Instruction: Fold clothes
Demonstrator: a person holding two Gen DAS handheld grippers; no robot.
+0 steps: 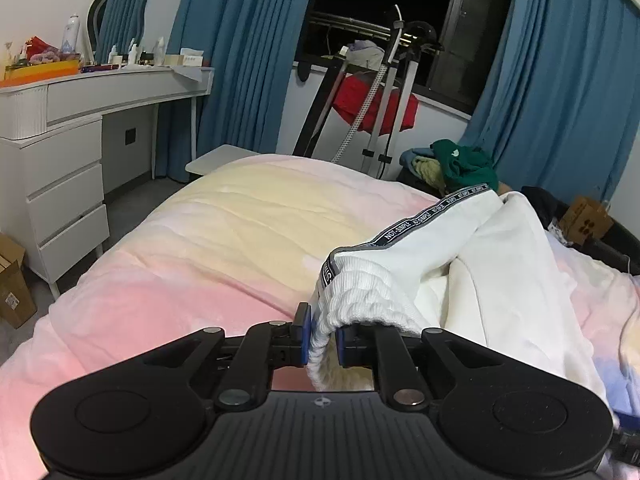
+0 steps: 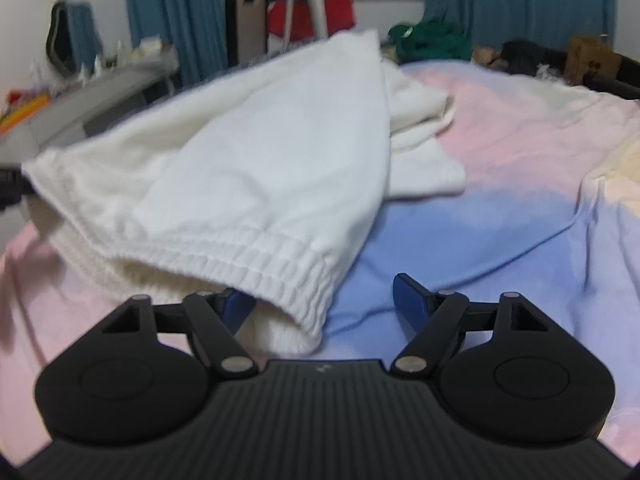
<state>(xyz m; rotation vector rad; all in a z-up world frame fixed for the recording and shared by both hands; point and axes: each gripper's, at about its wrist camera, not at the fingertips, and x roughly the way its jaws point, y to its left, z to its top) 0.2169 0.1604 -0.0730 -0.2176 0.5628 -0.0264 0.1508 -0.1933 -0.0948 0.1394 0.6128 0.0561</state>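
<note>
One gripper (image 1: pixel 323 340) pinches trousers (image 1: pixel 440 248).

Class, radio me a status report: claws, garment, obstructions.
Left claw shut on white trousers' waistband. Right claw open, waistband edge between its fingers. Bedspread ahead, nothing in the way.

Left wrist view: sits just behind the left gripper (image 1: pixel 322 338), angled down across the bed (image 1: pixel 168 248) toward the window (image 1: pixel 384 12) and dressing table (image 1: pixel 100 92)
Right wrist view: sits just behind the right gripper (image 2: pixel 322 306), angled down, close above the bed (image 2: pixel 500 184), facing the curtains (image 2: pixel 520 0); blurred
Nearness: both close to the white trousers (image 1: pixel 460 248) (image 2: pixel 240 168)
Shared field: trousers, bed, curtains (image 1: pixel 248 60), dressing table (image 2: pixel 100 88), green garment (image 1: pixel 464 160) (image 2: pixel 432 38)
</note>
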